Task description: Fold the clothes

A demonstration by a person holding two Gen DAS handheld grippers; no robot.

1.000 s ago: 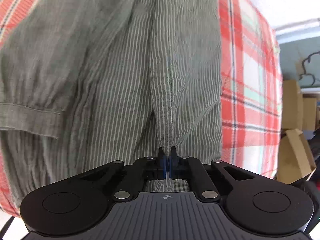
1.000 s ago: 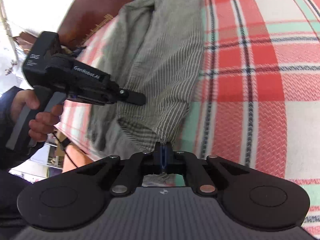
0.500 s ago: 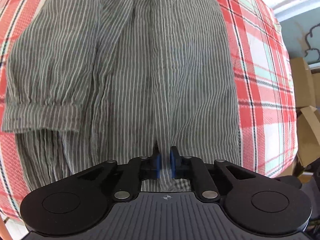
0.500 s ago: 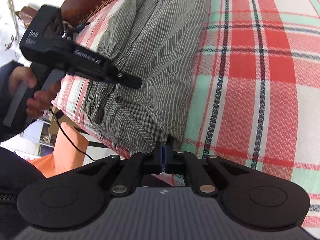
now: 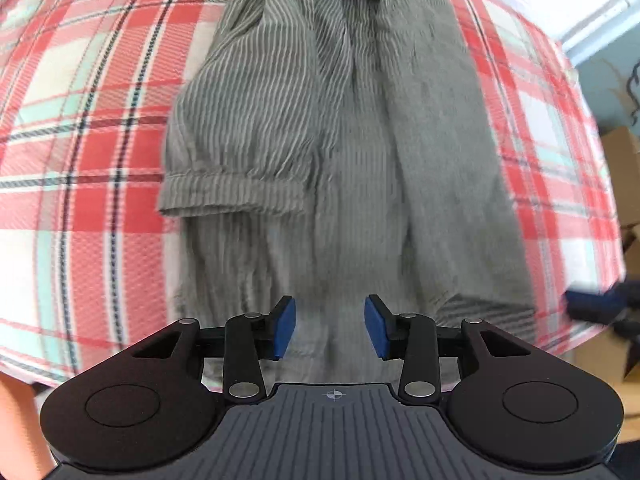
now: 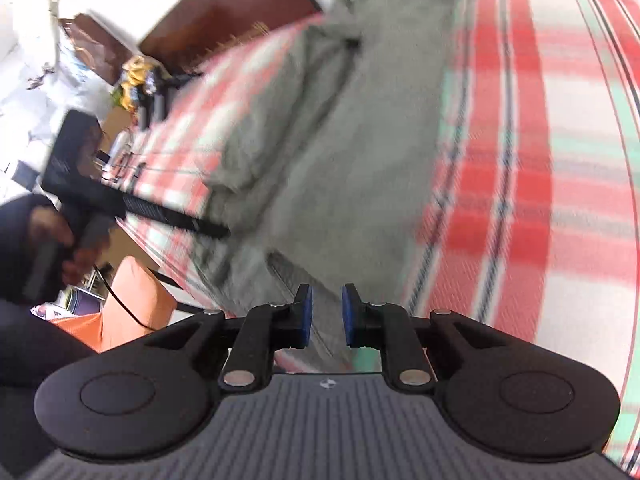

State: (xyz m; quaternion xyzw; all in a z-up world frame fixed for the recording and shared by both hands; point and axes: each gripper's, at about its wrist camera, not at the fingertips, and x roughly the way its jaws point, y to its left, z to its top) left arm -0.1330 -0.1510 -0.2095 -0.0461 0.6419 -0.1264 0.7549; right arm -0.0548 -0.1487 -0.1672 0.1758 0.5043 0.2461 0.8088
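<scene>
A grey striped shirt (image 5: 340,140) lies lengthwise on the red plaid bedspread (image 5: 80,128), one short sleeve (image 5: 236,184) folded over its left side. My left gripper (image 5: 330,330) hovers over the shirt's near hem, its jaws opening, blue pads apart with nothing pinched between them. In the right wrist view the shirt (image 6: 344,152) is blurred by motion. My right gripper (image 6: 324,316) is just above the shirt's near corner, jaws opening, a narrow gap between the pads and no cloth in it. The left gripper (image 6: 216,231) shows there too, held in a hand (image 6: 68,236).
The bed's near edge runs just below both grippers. Cardboard boxes (image 5: 624,168) stand off the bed to the right. An orange object (image 6: 136,300) and a cable lie beside the bed, with a dark wooden headboard (image 6: 224,20) and clutter farther back.
Both grippers let go of the shirt's hem and lifted away. The left jaws opened wide, the right ones slightly. The shirt now lies flat on the bedspread.
</scene>
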